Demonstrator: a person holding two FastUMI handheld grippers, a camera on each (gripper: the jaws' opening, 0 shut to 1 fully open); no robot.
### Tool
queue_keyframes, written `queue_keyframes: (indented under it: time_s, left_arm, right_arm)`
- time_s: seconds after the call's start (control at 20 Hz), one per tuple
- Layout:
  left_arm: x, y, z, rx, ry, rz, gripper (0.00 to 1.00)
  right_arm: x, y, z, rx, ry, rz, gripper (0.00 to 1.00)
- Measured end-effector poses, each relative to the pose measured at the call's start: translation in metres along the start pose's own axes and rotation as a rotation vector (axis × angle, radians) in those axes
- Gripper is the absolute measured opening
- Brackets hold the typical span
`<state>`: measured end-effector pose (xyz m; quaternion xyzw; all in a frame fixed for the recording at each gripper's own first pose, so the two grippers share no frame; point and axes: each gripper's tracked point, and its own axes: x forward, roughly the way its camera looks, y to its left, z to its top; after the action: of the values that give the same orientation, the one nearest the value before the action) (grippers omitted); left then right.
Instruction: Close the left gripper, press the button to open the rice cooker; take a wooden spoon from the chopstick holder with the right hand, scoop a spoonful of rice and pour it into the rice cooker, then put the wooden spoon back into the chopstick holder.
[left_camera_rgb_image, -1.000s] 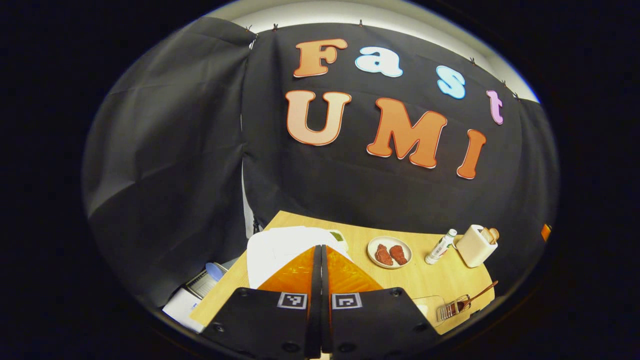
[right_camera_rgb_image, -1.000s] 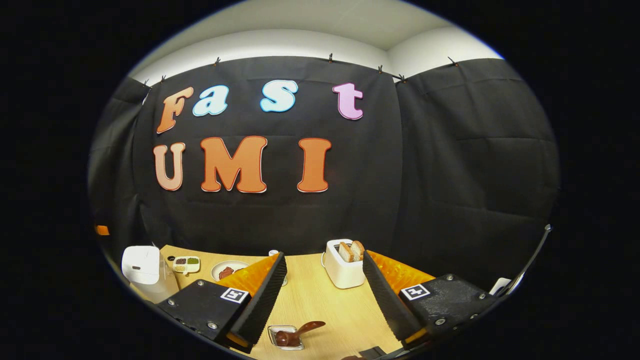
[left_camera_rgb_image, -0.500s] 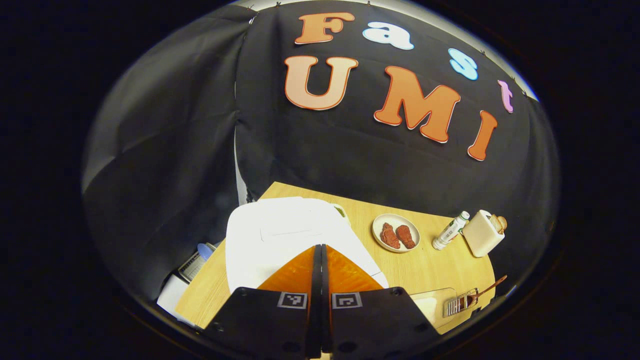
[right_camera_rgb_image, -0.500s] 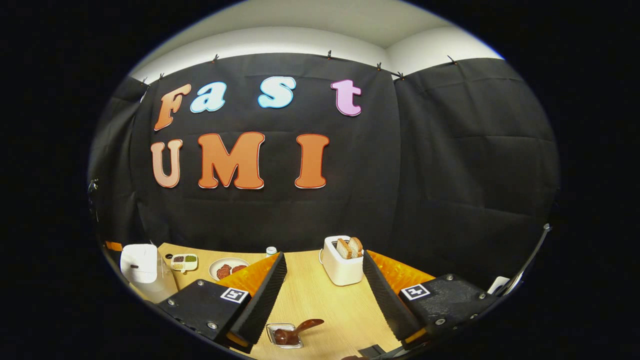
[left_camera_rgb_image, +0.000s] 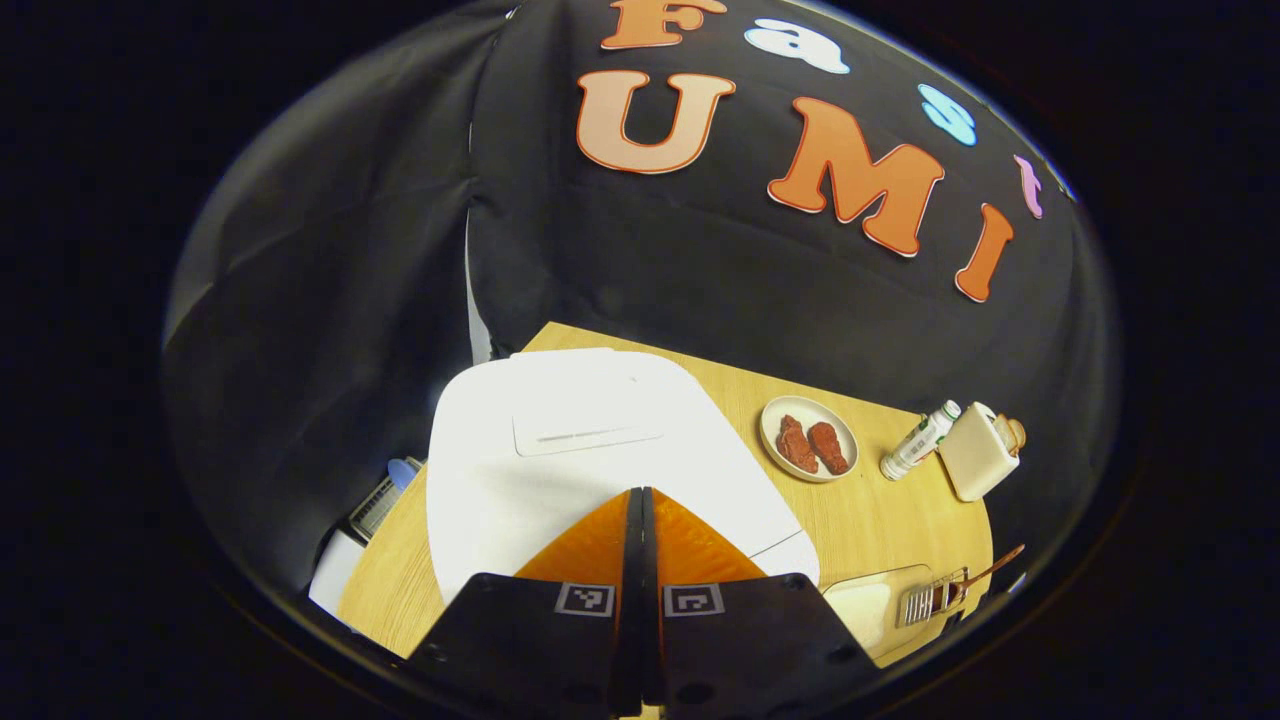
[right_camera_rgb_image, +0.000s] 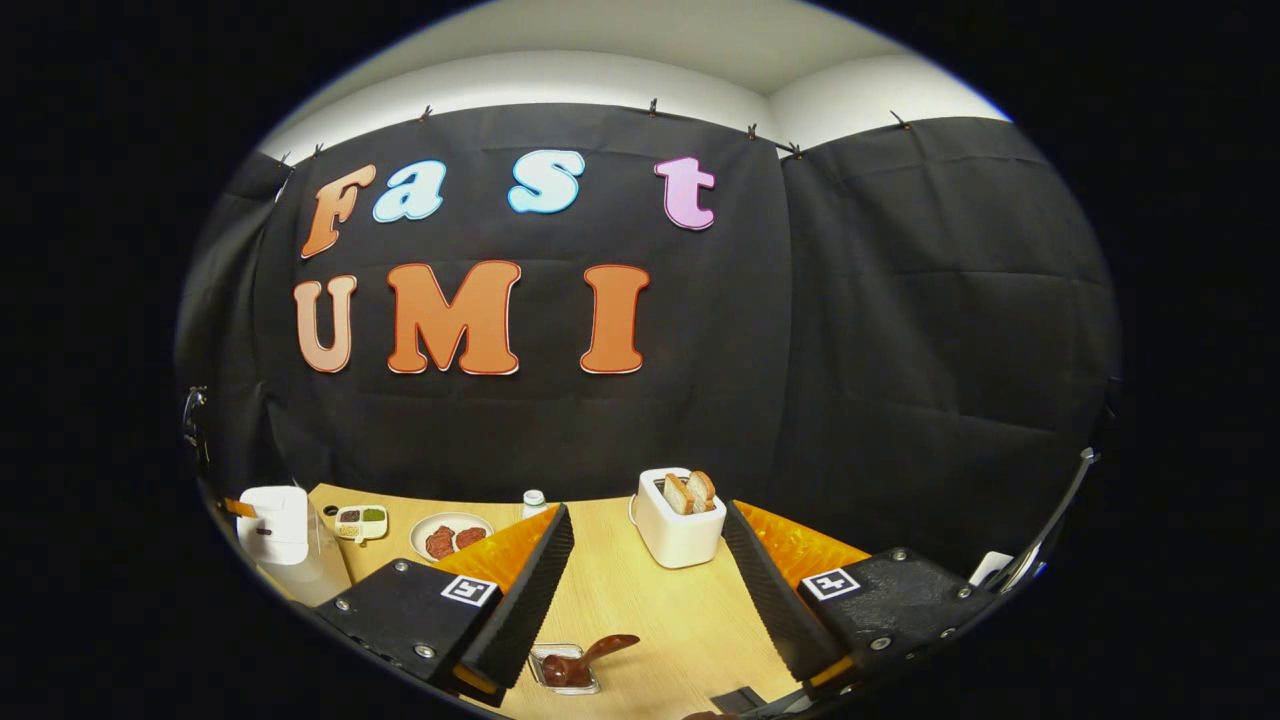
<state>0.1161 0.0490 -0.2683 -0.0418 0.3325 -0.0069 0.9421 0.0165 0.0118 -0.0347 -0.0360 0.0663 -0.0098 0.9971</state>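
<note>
Wooden table (right_camera_rgb_image: 640, 610) under both views: the wooden spoon (right_camera_rgb_image: 585, 657) lies tilted in the chopstick holder (right_camera_rgb_image: 563, 668) near the front edge, handle pointing up and right. From the left gripper view, the left gripper (left_camera_rgb_image: 641, 500), fingers pressed together, hangs over the closed white rice cooker (left_camera_rgb_image: 590, 450). From the right gripper view, the right gripper (right_camera_rgb_image: 645, 570) gapes apart, framing a toaster (right_camera_rgb_image: 675, 520) with the rice cooker far left.

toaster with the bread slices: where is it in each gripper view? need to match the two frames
Left gripper view: the toaster sits at the right edge of the table, just right of the lying bottle.
Right gripper view: the toaster stands at centre, framed between the open right claw fingers.
Shared landmark: the plate with two red pieces, left of the toaster in both.
</note>
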Motion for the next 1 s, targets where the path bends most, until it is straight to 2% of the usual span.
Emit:
queue_keyframes:
  time_s: [0.5,0.8,1.0]
  left_arm:
    - [0.005,-0.003,-0.026,0.003,0.080,-0.015,0.05]
    - [0.003,-0.006,-0.015,0.038,0.032,0.020,0.05]
    - [-0.027,-0.010,0.036,0.096,-0.107,0.038,0.03]
  right_arm:
    - [0.003,0.001,-0.010,0.014,0.022,0.003,0.95]
    - [0.004,0.005,-0.024,0.044,0.046,0.025,0.95]
    - [0.000,0.003,-0.023,0.038,0.034,0.017,0.95]
